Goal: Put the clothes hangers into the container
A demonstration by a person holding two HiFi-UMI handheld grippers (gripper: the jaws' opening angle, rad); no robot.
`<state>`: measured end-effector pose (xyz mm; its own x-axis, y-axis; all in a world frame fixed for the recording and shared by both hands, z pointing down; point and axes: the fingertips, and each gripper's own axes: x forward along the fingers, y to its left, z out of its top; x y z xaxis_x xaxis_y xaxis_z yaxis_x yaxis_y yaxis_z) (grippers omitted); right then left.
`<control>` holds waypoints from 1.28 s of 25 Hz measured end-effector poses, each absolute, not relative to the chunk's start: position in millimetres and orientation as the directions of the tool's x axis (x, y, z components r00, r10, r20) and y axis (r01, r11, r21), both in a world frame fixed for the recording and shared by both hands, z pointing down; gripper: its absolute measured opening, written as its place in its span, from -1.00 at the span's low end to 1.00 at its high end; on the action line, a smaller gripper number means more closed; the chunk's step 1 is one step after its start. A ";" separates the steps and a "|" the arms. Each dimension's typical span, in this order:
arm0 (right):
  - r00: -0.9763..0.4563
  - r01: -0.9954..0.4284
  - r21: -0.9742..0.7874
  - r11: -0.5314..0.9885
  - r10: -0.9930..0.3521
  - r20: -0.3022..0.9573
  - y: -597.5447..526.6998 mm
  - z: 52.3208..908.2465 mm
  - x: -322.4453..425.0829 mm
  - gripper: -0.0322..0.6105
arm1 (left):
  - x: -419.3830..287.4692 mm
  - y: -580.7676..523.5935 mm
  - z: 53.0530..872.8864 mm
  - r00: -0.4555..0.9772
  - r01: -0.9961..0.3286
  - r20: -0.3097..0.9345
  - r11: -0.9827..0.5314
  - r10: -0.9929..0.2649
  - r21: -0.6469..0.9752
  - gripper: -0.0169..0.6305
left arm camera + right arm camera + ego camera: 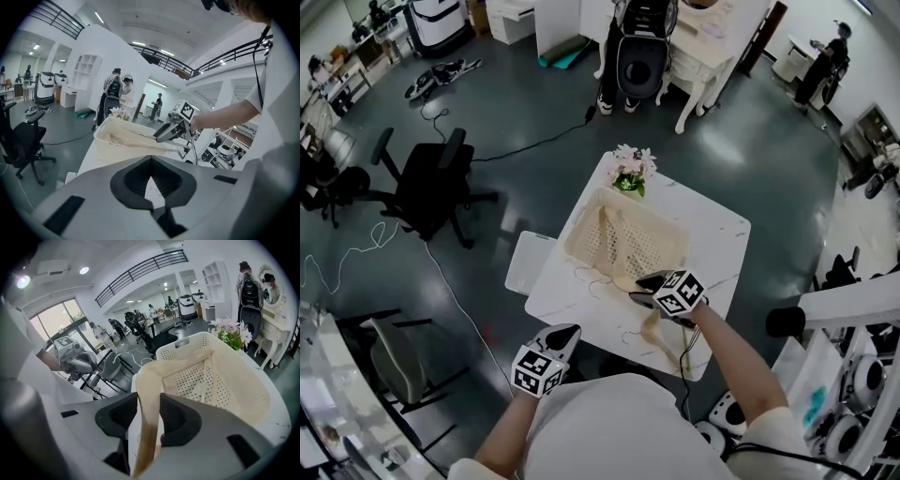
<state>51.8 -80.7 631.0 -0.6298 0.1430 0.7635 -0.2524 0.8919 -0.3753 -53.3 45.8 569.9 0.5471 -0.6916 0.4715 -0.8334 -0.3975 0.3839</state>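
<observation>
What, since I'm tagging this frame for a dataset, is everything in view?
table: one, white marbled, middle of the head view.
basket: one, cream, perforated, on the table.
hanger: one for certain, cream, between the right gripper's pads, far end over the basket; any others cannot be told.
flowers: one bunch, pink, on the table beyond the basket.
office chair: one, black, on the floor left of the table.
people: several, dark clothes, far off in the room.
left gripper: one, grey, open and empty, at the table's near edge.
right gripper: one, grey, shut on the hanger.
</observation>
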 end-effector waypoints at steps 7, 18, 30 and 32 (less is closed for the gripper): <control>-0.618 -0.252 -0.448 0.858 0.214 0.756 -92.9 651.3 26.5 -0.40 | -78.0 47.2 574.5 0.524 -0.846 0.488 -0.361 -0.698 0.393 -0.92; -0.551 -0.248 -0.404 0.880 0.215 0.807 -110.7 676.2 11.5 -0.36 | -100.1 33.8 578.2 0.515 -0.850 0.496 -0.344 -0.699 0.398 -0.92; -0.666 -0.303 -0.376 0.876 0.088 0.741 -115.8 633.7 23.9 -0.32 | -89.2 14.4 575.6 0.568 -0.821 0.485 -0.414 -0.665 0.393 -0.92; -0.685 -0.323 -0.384 0.865 0.066 0.725 -111.8 627.1 30.7 -0.39 | -85.6 9.9 572.0 0.577 -0.815 0.477 -0.429 -0.663 0.388 -0.92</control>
